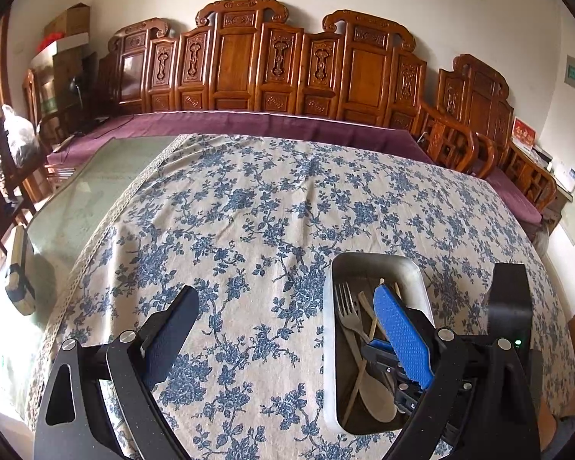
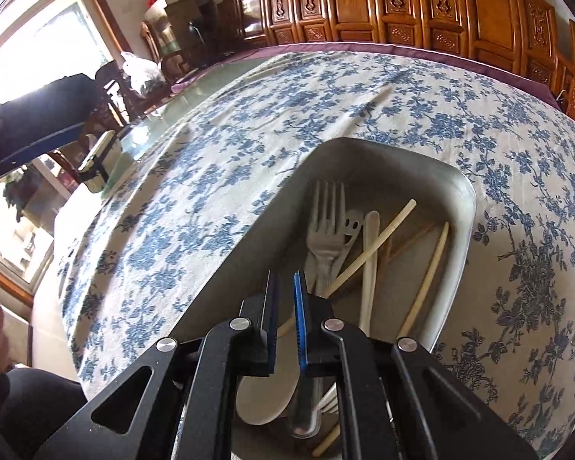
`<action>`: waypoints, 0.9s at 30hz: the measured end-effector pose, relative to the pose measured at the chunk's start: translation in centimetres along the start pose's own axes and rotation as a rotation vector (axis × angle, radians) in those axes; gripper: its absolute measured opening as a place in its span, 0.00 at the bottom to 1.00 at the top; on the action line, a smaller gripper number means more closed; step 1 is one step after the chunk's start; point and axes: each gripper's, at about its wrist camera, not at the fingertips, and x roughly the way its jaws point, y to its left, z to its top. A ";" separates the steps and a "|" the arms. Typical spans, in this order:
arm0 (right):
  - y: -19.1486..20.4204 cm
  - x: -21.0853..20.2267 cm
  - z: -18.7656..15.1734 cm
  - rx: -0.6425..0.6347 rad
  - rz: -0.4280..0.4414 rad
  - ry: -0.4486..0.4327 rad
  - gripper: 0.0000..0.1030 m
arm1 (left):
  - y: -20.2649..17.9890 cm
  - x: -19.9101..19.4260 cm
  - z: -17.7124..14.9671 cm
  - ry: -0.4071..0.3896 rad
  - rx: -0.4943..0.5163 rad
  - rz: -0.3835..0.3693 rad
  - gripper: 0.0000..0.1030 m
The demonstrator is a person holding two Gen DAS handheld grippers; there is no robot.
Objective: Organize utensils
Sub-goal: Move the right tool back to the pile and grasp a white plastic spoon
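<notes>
Nearest, the right gripper [image 2: 285,287] is hanging over the near end of the metal tray [image 2: 467,207], its two blue-padded jaws drawn almost together with only a thin slit between them and nothing caught in it. Below those jaws, inside the tray, a fork [image 2: 326,230] is lying with its tines pointing toward the tray's far end, beside a pale spoon [image 2: 370,268] and several loose chopsticks [image 2: 427,280] crossing one another. The left gripper [image 1: 283,314] is standing wide open over the floral tablecloth [image 1: 249,211], one finger above bare cloth and the other above the tray [image 1: 414,268], gripping nothing. The tray is sitting toward the table's near right part. Farther off, beyond the cloth's lace edge, the glass tabletop [image 1: 96,191] is showing at the left side. Behind the far edge, a carved wooden bench [image 1: 249,65] is lining the wall.
</notes>
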 end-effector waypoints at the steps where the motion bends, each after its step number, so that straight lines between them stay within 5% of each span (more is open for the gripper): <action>1: 0.0 -0.3 0.0 -0.004 -0.001 -0.007 0.09 | 0.0 0.0 0.0 0.001 0.000 -0.001 0.86; 8: -2.7 -4.6 -1.5 -0.027 -0.056 -0.062 0.09 | -1.0 0.2 -0.2 0.007 0.019 -0.005 0.86; 18: -10.4 -13.5 -5.8 -0.044 -0.264 -0.119 0.09 | -4.8 1.0 -0.9 0.026 0.086 -0.026 0.86; 21: -13.1 -15.0 -7.5 -0.017 -0.326 -0.121 0.28 | -6.3 1.3 -1.1 0.029 0.110 -0.034 0.86; 27: -18.2 -16.2 -10.6 0.116 -0.373 -0.113 0.35 | -9.6 1.7 -2.2 0.042 0.165 -0.065 0.86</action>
